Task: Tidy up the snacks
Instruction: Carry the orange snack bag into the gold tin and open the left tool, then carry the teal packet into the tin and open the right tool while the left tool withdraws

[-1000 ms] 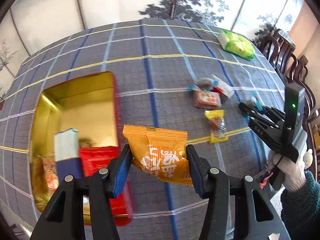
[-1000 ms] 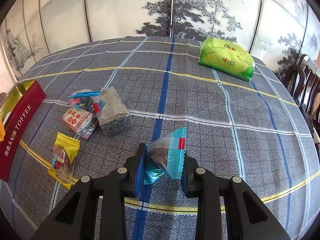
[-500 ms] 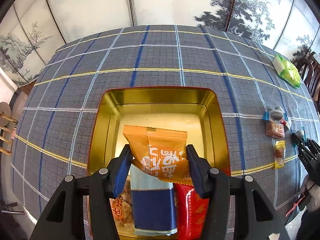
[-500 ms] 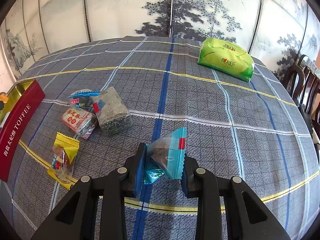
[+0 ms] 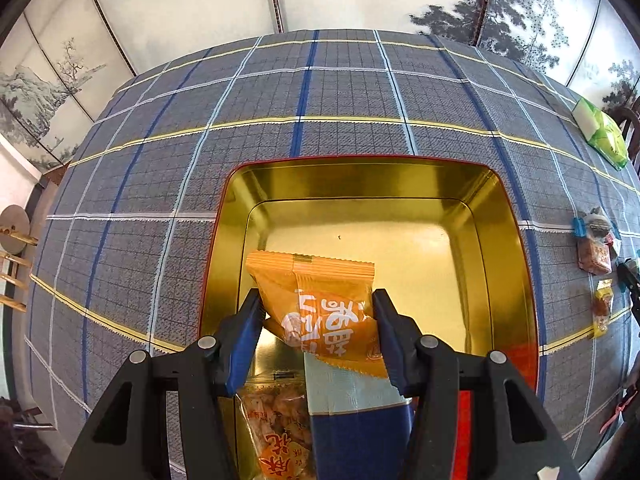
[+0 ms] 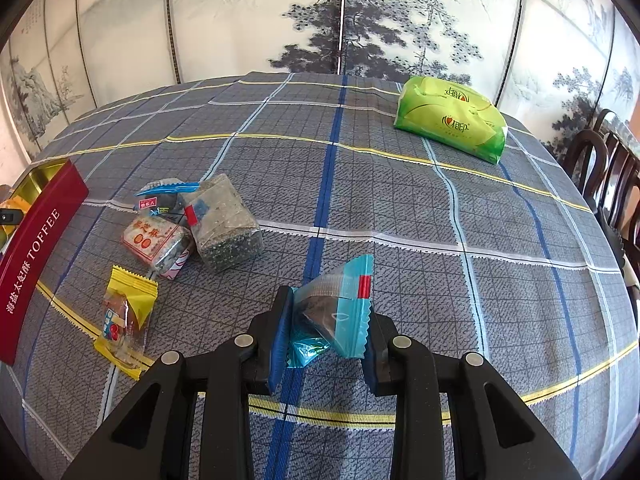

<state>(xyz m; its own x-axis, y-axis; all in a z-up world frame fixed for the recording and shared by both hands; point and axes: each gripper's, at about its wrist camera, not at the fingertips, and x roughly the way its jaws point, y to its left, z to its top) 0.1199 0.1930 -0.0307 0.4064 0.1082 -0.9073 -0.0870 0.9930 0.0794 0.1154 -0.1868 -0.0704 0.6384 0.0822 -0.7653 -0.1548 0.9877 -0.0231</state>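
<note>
My left gripper (image 5: pixel 318 320) is shut on an orange snack packet (image 5: pixel 320 304) and holds it over the open gold toffee tin (image 5: pixel 360 184). Below it in the tin lie a blue-and-pale packet (image 5: pixel 360 416), a clear packet of fried snacks (image 5: pixel 276 412) and a red packet (image 5: pixel 464 424). My right gripper (image 6: pixel 326 328) is shut on a small blue snack packet (image 6: pixel 340 312) just above the tablecloth. Loose snacks lie to its left: a yellow packet (image 6: pixel 126 316), a red-labelled packet (image 6: pixel 154 240), a clear seed block (image 6: pixel 224 220) and a dark blue-edged packet (image 6: pixel 164 196). The tin's red side (image 6: pixel 36 248) shows at far left.
A green tissue pack (image 6: pixel 448 120) lies at the far right of the plaid tablecloth (image 6: pixel 360 184). Dark wooden chairs (image 6: pixel 608 168) stand beyond the right edge. A painted folding screen backs the table. The loose snacks also show in the left wrist view (image 5: pixel 596 256).
My left gripper has swung left with the orange packet from over the tablecloth to over the tin. The right gripper has stayed still with the blue packet.
</note>
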